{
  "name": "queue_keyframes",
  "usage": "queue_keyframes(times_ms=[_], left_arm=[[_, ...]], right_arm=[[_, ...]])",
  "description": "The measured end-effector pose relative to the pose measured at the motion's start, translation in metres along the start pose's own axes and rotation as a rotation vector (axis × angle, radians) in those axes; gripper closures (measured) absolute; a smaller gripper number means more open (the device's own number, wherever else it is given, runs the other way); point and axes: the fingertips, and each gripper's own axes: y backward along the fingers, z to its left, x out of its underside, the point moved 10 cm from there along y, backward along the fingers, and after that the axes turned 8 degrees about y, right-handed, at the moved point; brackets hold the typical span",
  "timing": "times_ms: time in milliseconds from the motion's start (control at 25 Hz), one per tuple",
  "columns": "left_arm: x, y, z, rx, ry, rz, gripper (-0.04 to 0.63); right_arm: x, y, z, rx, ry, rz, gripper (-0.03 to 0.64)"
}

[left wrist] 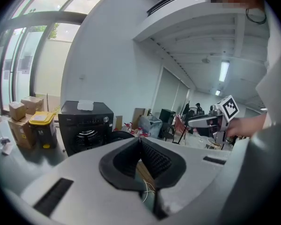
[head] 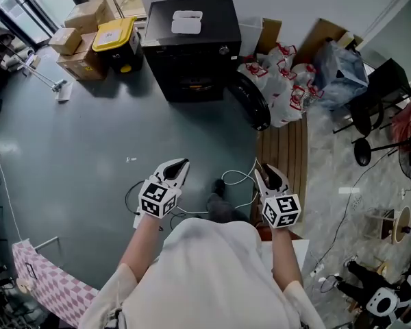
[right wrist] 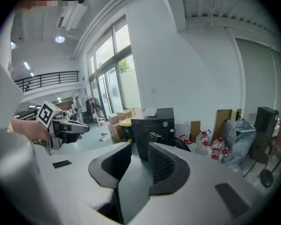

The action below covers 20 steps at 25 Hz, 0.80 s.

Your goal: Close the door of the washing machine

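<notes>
- I held the left gripper point(head: 180, 164) low in front of my body. Its jaws met at the tips and had hold of nothing.
- I held the right gripper point(head: 266, 173) level with it. Its jaws stood partly apart, with nothing between the pads.
- The black front-loading washing machine point(head: 192, 46) stood across the grey floor point(head: 89, 136), against the far wall and well apart from both grippers.
- Its round dark door point(head: 250, 101) hung open, swung out to the machine's right, just beside a heap of white plastic bags with red print point(head: 284, 81).
- I judged the step in hand to be the approach: neither gripper touched the door.
- The next move called for closing the gap, setting a gripper against the door's outer face, and pushing it round toward the drum opening until it latched.
- The right gripper looked better placed, since the door lay on that side.
</notes>
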Motion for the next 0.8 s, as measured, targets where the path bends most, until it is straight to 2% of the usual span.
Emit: queue_keyframes(times_ms=[280, 440, 800], left_arm=[[-0.043, -0.080, 0.019, -0.006, -0.003, 0.049, 0.584], [-0.051, -0.110, 0.022, -0.015, -0.006, 0.057, 0.584], [-0.066, -0.152, 0.052, -0.008, 0.003, 0.087, 0.584]], right_arm=[[-0.011, -0.061, -0.066, -0.046, -0.036, 0.055, 0.488], [-0.004, -0.083, -0.093, -0.064, -0.048, 0.076, 0.492], [0.002, -0.115, -0.117, -0.039, -0.100, 0.105, 0.492]])
